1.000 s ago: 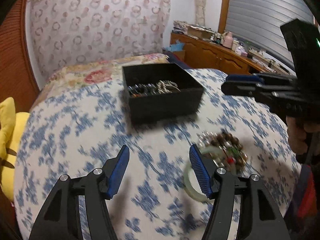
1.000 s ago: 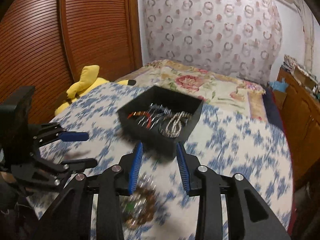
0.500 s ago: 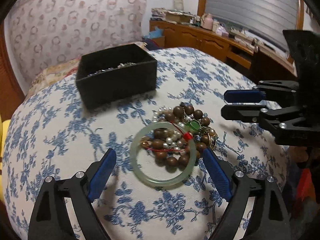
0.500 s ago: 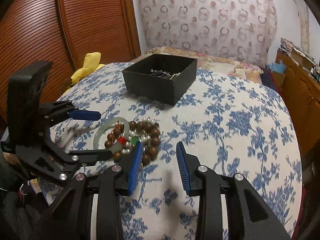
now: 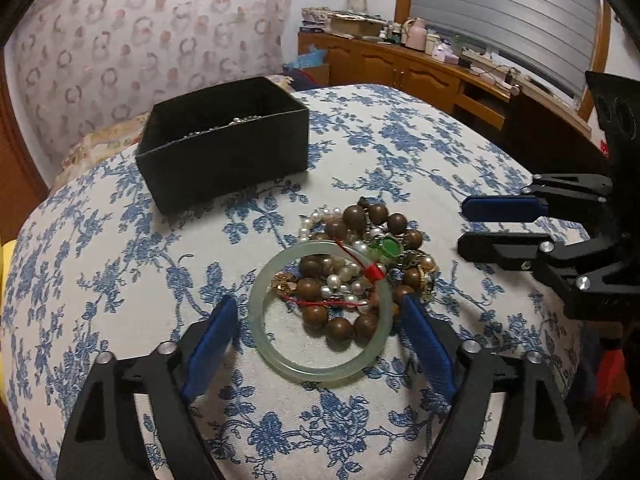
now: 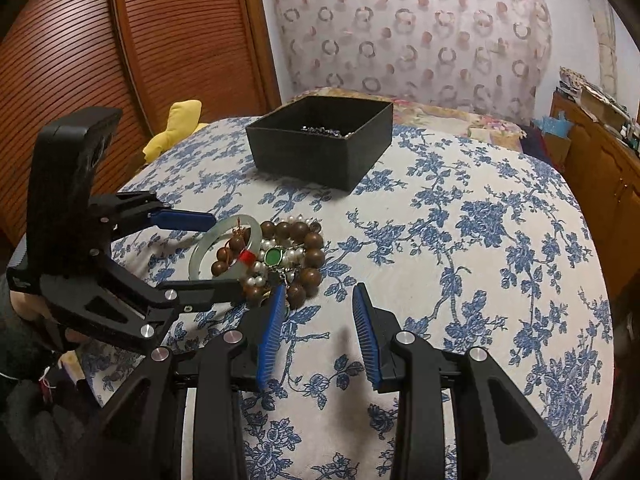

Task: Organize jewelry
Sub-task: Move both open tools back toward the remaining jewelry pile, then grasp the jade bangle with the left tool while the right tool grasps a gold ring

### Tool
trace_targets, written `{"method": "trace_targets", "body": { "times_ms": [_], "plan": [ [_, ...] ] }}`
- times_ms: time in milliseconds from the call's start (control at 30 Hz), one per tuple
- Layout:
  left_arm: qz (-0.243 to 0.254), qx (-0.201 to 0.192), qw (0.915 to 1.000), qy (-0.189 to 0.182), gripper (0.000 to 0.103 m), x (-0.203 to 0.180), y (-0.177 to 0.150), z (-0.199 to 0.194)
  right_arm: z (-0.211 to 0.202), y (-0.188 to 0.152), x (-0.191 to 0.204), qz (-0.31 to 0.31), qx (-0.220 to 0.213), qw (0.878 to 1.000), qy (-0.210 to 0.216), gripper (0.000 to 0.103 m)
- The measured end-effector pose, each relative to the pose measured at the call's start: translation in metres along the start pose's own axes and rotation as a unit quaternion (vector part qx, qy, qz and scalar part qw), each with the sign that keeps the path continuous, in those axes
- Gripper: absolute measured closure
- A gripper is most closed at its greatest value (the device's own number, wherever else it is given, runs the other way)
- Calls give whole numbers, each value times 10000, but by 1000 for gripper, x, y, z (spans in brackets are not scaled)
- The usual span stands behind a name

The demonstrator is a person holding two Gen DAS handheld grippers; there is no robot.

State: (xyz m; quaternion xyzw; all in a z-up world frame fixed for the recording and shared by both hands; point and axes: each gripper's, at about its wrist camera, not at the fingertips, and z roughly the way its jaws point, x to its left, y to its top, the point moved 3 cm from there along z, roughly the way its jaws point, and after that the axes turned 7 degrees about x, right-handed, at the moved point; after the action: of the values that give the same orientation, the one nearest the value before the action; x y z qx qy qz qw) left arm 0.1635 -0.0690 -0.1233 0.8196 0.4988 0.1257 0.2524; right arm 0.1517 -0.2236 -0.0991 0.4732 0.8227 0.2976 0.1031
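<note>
A pale green jade bangle [image 5: 320,364] lies on the blue-flowered tablecloth, over a heap of brown wooden beads [image 5: 356,216], pearls and a green stone [image 5: 386,247]. My left gripper [image 5: 320,320] is open, its jaws on either side of the bangle, low over the cloth. My right gripper [image 6: 320,304] is open and empty, just right of the heap [image 6: 308,258]; it also shows in the left wrist view [image 5: 480,226]. A black box [image 5: 224,148] with silver chains inside stands farther back; it also shows in the right wrist view [image 6: 320,142].
A round table with a blue-flowered cloth [image 6: 480,240] bears everything. A yellow soft toy [image 6: 176,128] lies beyond its left edge. A wooden sideboard [image 5: 420,68] with clutter runs along the right wall. A slatted wooden door [image 6: 120,60] is at the left.
My left gripper has swung from facing the box down over the heap and now straddles the bangle. My right gripper has drawn back from the box to beside the heap.
</note>
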Motion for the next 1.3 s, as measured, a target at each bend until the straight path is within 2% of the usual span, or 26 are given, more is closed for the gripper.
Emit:
{"method": "trace_targets", "body": {
  "times_ms": [33,267,367,433,667,700,800,1000,1300],
  "plan": [
    [3,-28,10000,-39,34,0,0,-1,0,0,1,-10,14,10000,-1,65],
    [-130,-202,9997,5,34,5,-7,-14,8,-4,17,-207,167,9996,85,65],
    [-251,-323,9992,-9,34,10,-11,-23,13,-3,25,-332,243,9991,67,59],
    [-305,-389,9988,21,34,13,-13,-29,17,-2,29,-400,296,9987,70,58],
    [-409,-522,9978,96,34,19,-17,-39,32,0,33,-514,499,9972,-195,58],
    [-421,-535,9976,101,34,20,-17,-39,32,0,32,-500,486,9973,-209,59],
    [-457,-566,9973,99,34,21,-16,-41,31,0,31,-502,448,9974,-274,81],
    [-481,-618,9969,102,34,23,-15,-42,18,1,30,-510,247,9982,-174,81],
    [-457,-808,9954,244,34,28,2,-52,-3,26,24,-531,-156,9983,-196,81]
  ]
}}
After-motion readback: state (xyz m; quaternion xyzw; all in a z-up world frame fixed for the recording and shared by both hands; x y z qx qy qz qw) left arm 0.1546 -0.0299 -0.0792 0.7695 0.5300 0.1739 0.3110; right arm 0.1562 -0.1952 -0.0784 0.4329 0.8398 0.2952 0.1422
